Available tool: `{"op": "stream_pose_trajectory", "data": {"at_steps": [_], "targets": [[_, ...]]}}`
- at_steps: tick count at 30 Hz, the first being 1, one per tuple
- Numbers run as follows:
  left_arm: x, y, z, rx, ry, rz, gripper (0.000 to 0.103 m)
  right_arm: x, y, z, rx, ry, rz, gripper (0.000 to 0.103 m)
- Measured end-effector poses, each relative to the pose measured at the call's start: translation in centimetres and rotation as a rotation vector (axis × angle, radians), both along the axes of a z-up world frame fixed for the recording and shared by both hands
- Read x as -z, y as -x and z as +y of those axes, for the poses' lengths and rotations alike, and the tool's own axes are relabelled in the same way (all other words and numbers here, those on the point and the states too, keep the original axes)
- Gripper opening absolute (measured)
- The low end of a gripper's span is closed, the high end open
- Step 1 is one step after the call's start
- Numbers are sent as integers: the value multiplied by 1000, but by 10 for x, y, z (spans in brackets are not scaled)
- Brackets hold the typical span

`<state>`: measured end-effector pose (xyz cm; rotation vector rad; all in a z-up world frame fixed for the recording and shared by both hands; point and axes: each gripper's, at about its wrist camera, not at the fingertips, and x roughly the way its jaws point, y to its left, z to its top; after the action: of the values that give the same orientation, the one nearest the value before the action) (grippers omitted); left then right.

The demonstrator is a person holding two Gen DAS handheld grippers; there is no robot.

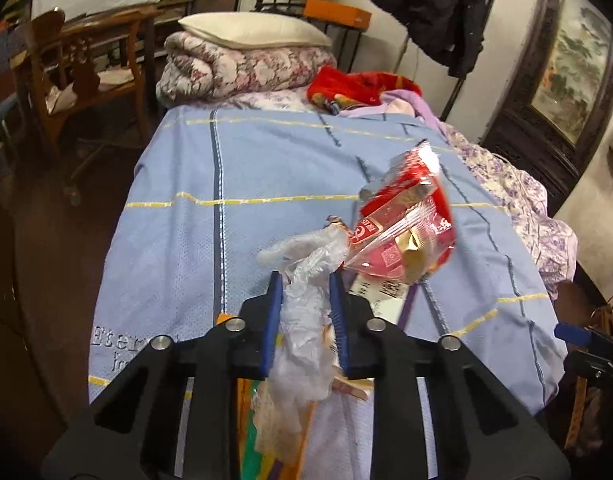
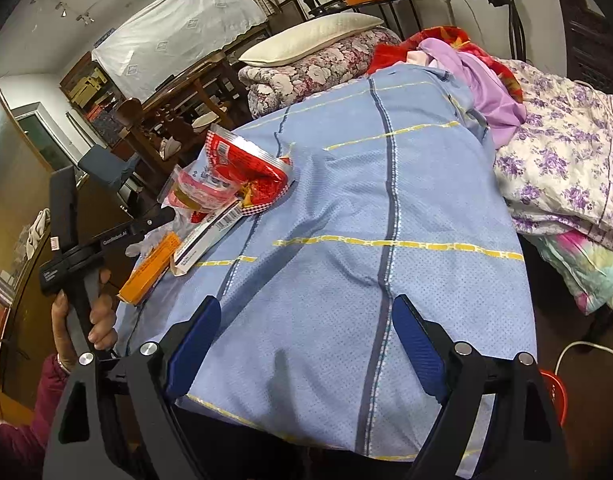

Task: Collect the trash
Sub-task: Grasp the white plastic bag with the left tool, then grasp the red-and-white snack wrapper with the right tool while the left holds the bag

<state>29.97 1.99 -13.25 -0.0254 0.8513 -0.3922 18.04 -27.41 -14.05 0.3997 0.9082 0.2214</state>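
Observation:
A pile of trash lies on the blue bedspread (image 1: 266, 168). My left gripper (image 1: 305, 284) is shut on a crumpled clear plastic bag (image 1: 306, 320), which bulges out between its blue pads. Just beyond lie a red snack wrapper (image 1: 406, 220) and a white barcoded box (image 1: 380, 290). In the right wrist view the red wrapper (image 2: 246, 164), the white box (image 2: 210, 236) and an orange box (image 2: 150, 268) sit at the bed's left edge, where a hand (image 2: 100, 320) holds the left gripper. My right gripper (image 2: 306, 304) stands open over bare bedspread (image 2: 346, 200), holding nothing.
A folded floral quilt (image 1: 246, 68) with a cream pillow (image 1: 250, 32) lies at the bed's far end, beside a red blanket (image 1: 358, 84) and purple clothes (image 2: 486, 80). A wooden chair (image 1: 70, 68) stands left of the bed. A red bin (image 2: 556, 394) sits on the floor at the right.

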Motion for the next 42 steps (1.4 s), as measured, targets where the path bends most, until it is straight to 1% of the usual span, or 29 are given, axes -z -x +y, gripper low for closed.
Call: {"op": "stream_pose_trajectory", "data": {"at_steps": [3, 6, 11, 13, 15, 17, 22, 26, 28, 32, 34, 35, 36, 37, 38, 39, 42], "targets": [[-11, 10, 4, -4, 33, -14, 22, -6, 3, 5, -7, 15, -17, 86], [-28, 30, 14, -9, 66, -56, 23, -13, 3, 8, -14, 23, -36, 86], [-48, 59, 27, -12, 106, -100, 23, -23, -8, 22, -56, -2, -54, 86], [-51, 66, 32, -14, 127, -102, 23, -26, -16, 34, -84, 4, -66, 86], [-51, 72, 34, -13, 139, -100, 23, -27, -21, 44, -106, 11, -73, 86], [-49, 77, 34, -14, 132, -99, 23, -27, -32, 57, -140, 9, -76, 86], [-44, 84, 41, -27, 145, -97, 23, -29, -65, 90, -206, -14, -76, 86], [-40, 82, 47, -37, 154, -96, 23, -30, -94, 108, -206, -60, -66, 86], [-38, 79, 49, -37, 161, -94, 23, -27, -110, 119, -200, -63, -51, 86], [-33, 75, 55, -39, 180, -86, 23, -10, -137, 135, -162, -74, 13, 86], [-29, 72, 57, -43, 189, -78, 23, -2, -144, 140, -146, -63, 34, 86], [-28, 71, 59, -44, 194, -72, 23, 1, -146, 143, -144, -55, 35, 81], [-27, 71, 59, -44, 197, -71, 23, 3, -145, 144, -142, -52, 30, 56], [-27, 72, 60, -43, 199, -70, 23, 3, -143, 145, -153, -59, 21, 49], [-28, 72, 59, -42, 198, -70, 23, 2, -141, 144, -164, -69, 11, 37], [-29, 74, 58, -39, 197, -71, 23, 0, -139, 143, -165, -67, 4, 22], [-33, 78, 55, -29, 195, -80, 23, -14, -124, 134, -182, -69, -34, 20]]}}
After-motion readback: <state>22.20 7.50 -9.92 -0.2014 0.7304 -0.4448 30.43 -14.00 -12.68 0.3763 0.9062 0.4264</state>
